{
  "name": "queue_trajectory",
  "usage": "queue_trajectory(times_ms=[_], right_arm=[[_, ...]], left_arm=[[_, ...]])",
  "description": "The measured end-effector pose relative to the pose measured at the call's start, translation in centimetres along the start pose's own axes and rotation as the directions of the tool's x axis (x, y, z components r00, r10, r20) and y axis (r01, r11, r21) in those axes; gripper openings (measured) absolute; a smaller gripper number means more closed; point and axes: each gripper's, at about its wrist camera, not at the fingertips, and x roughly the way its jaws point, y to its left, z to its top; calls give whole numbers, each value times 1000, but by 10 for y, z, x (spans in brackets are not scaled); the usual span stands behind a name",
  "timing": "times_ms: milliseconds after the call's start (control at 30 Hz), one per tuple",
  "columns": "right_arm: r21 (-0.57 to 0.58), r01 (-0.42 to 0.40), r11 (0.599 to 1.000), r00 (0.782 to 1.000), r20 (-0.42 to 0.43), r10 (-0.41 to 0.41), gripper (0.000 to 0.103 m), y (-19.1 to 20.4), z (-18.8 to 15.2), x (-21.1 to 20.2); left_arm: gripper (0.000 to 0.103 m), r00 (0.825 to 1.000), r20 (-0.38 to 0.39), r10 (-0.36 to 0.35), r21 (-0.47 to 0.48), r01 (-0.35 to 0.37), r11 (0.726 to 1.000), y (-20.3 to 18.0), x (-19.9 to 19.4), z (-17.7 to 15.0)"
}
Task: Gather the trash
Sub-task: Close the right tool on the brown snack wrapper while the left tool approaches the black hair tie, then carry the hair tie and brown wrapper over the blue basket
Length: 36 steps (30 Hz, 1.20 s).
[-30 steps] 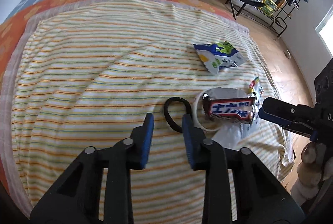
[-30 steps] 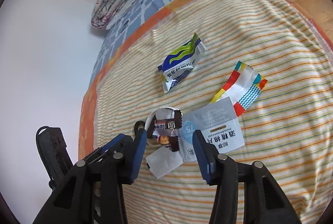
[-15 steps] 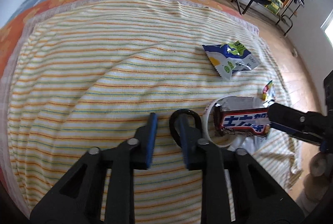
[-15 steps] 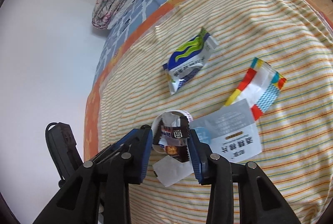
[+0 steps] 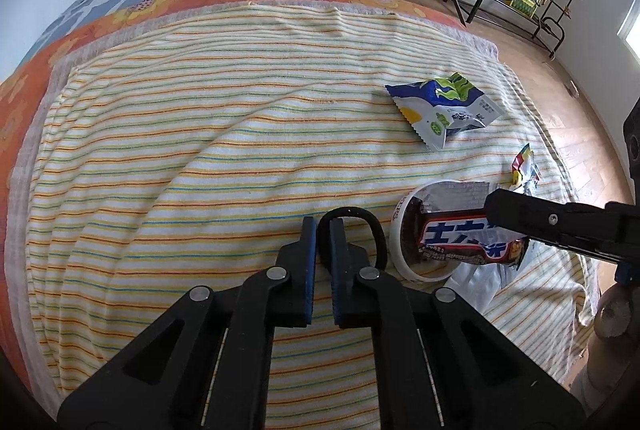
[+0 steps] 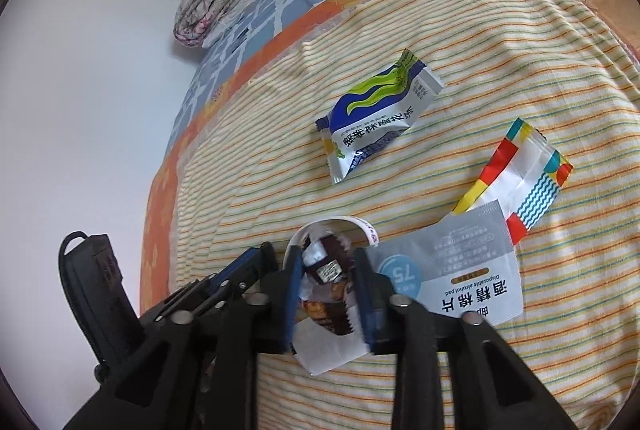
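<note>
1. Left gripper (image 5: 324,230) has narrowed from wide open to a thin slit, pinching the near edge of the black hair tie (image 5: 360,230) on the striped blanket (image 5: 200,150).
2. Right gripper (image 6: 326,284) has also closed, clamping the brown candy-bar wrapper (image 6: 326,270) over the white cup (image 6: 352,220).
3. Judgement: both pieces are secured and ready to lift; the blue-green snack packet (image 6: 376,118), colourful wrapper (image 6: 520,178) and alcohol-pad sachet (image 6: 460,266) remain loose on the blanket.

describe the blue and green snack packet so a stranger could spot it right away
On the striped blanket covering the bed, look past the white cup of wrappers. The blue and green snack packet lies alone there, touching nothing. Only it has wavy green bands on dark blue.
</note>
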Motion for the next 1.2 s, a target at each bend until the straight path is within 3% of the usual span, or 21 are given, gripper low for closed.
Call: queue_trajectory(times_ms=[167, 667, 1000, 1200], right_arm=[[-35, -2, 999, 999, 35, 3, 6, 5, 0, -11], [-162, 5, 987, 995, 97, 11, 6, 37, -24, -58], [-330, 74, 941, 993, 116, -37, 6, 61, -79, -101], [-369, 49, 928, 995, 96, -14, 6, 69, -125, -121]], left_arm=[[2, 1000, 21, 12, -10, -12, 1000, 5, -8, 0], [2, 996, 85, -14, -43, 17, 999, 24, -67, -13], [2, 993, 120, -21, 3, 21, 1000, 22, -127, -50], [2, 992, 126, -12, 28, 9, 1000, 17, -155, -85]])
